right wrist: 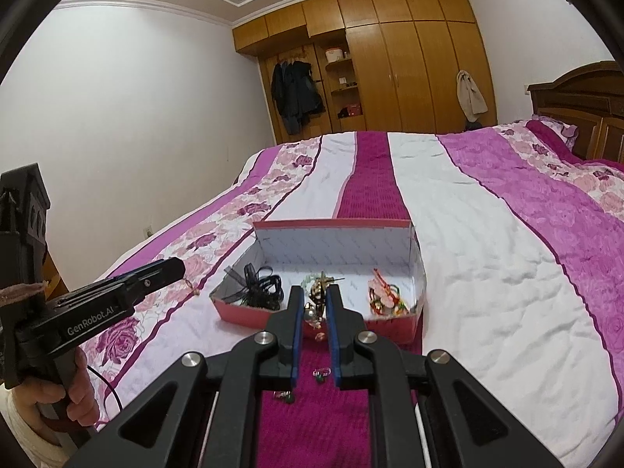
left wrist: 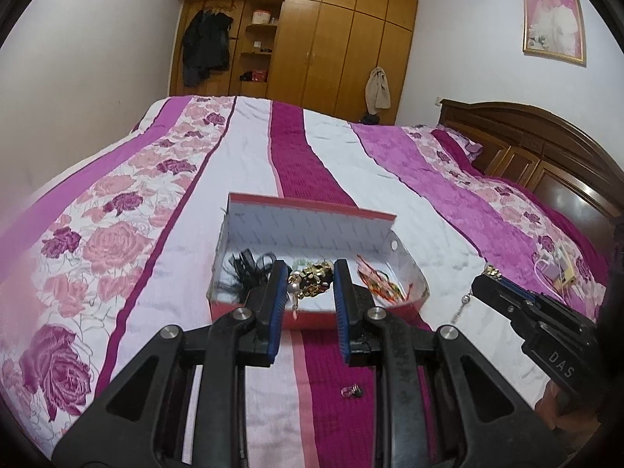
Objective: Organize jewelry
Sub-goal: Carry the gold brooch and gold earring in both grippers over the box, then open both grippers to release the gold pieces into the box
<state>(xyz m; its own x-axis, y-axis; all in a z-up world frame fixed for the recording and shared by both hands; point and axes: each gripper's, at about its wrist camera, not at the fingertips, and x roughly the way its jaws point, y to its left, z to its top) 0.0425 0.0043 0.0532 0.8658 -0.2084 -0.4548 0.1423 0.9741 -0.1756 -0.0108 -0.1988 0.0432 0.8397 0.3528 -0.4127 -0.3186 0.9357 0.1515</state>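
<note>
An open red box point(left wrist: 312, 314) with a white lining lies on the bed; it also shows in the right wrist view point(right wrist: 241, 314). It holds black ribbon point(left wrist: 241, 273), gold and pearl pieces point(left wrist: 312, 282) and a red-orange ornament point(left wrist: 380, 282). My left gripper point(left wrist: 308, 273) is held in the air near the box's front edge, jaws apart with nothing between them. My right gripper point(left wrist: 481, 277) is shut on a gold earring point(left wrist: 492, 272) whose chain point(left wrist: 462, 304) dangles right of the box. A small ring point(left wrist: 352, 390) lies on the bedspread. Small rings point(right wrist: 322, 373) show below the right gripper point(right wrist: 312, 304).
The bed has a pink, white and magenta floral spread point(left wrist: 128, 241). A wooden headboard point(left wrist: 546, 144) stands at the right. A wardrobe point(left wrist: 331, 39) with hanging coats fills the far wall. A phone and cable point(left wrist: 557, 271) lie near the right bed edge.
</note>
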